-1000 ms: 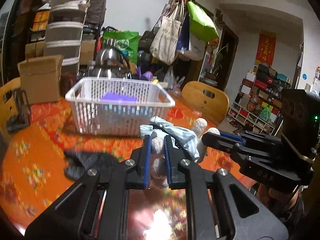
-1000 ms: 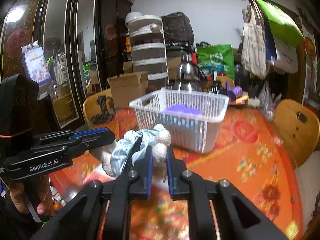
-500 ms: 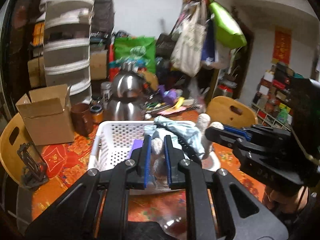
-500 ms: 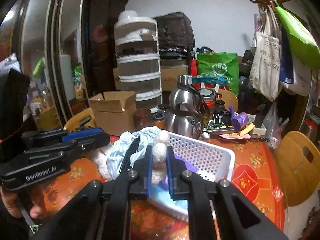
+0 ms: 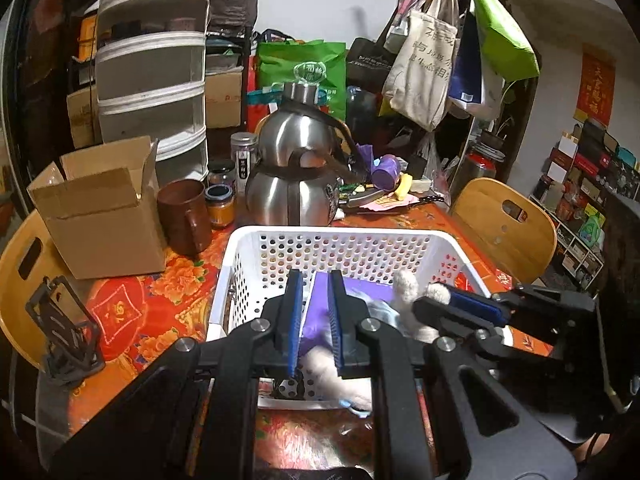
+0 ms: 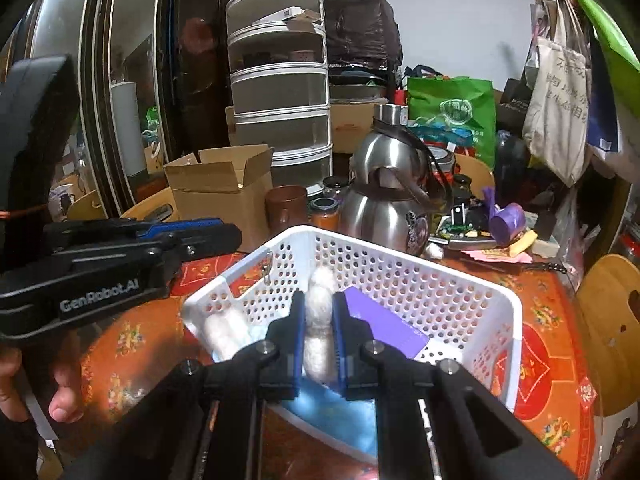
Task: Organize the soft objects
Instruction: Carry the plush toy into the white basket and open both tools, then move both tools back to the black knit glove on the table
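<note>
While the plush toy was carried above the table a second ago by both tools, it now lies inside the white basket, so the transfer step is close to done.

Left hand-held gripper: the blue pads stand a narrow gap apart. Half a second ago a plush limb filled that gap; now the purple item on the basket floor shows through it, with pale plush only at the 6 o'clock end. Judged released, although the low part of the gap is partly hidden, so light contact cannot be excluded.

Right hand-held gripper: the pads press both sides of a white plush limb, which stands upright between them. The grip is retained.

Location of the toy: within the basket, its light-blue cloth spread at the near wall and a second white limb resting at 9 o'clock from the right tool. The purple item lies at 3 o'clock, just beside the held limb.

Basket surroundings: kettle at 12 o'clock, cardboard box and brown mug at 10 o'clock.

Remaining work, as a judgement: open the right tool, withdraw both upward, and check the table for further soft items.
</note>
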`<action>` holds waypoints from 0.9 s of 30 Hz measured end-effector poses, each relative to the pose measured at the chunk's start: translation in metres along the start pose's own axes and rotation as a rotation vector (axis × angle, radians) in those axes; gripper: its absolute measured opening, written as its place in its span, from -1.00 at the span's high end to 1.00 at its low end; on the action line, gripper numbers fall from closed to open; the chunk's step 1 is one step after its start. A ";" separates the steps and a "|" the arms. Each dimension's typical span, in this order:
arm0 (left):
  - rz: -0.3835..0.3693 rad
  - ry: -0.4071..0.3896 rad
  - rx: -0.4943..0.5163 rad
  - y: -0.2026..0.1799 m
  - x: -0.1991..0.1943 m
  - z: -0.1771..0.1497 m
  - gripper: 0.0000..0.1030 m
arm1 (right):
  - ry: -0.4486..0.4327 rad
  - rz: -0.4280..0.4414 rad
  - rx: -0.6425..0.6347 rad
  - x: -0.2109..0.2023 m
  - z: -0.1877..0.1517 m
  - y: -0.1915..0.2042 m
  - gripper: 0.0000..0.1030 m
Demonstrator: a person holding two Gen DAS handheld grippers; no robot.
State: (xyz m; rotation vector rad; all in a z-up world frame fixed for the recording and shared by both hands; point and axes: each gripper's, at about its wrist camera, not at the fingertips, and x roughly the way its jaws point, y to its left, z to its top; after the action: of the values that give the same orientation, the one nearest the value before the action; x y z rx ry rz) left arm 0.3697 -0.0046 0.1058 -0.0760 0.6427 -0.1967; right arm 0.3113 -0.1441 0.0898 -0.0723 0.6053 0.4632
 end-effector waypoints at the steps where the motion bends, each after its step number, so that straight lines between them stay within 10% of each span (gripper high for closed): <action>1: 0.000 0.003 -0.001 0.001 0.003 -0.002 0.77 | 0.001 0.002 0.007 0.000 -0.001 -0.002 0.79; 4: 0.009 0.009 -0.022 0.009 0.012 -0.011 0.49 | 0.023 -0.034 0.040 0.004 -0.005 -0.010 0.63; 7: 0.017 0.009 -0.034 0.013 0.017 -0.017 -0.44 | 0.049 -0.073 0.079 0.006 -0.010 -0.023 -0.36; 27: 0.031 0.014 0.014 0.000 -0.035 -0.076 -0.47 | 0.030 -0.102 0.158 -0.067 -0.056 -0.062 -0.37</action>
State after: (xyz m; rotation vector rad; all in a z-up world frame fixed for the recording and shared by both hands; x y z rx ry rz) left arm 0.2965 0.0021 0.0659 -0.0511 0.6559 -0.1723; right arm 0.2602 -0.2372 0.0767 0.0401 0.6630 0.3154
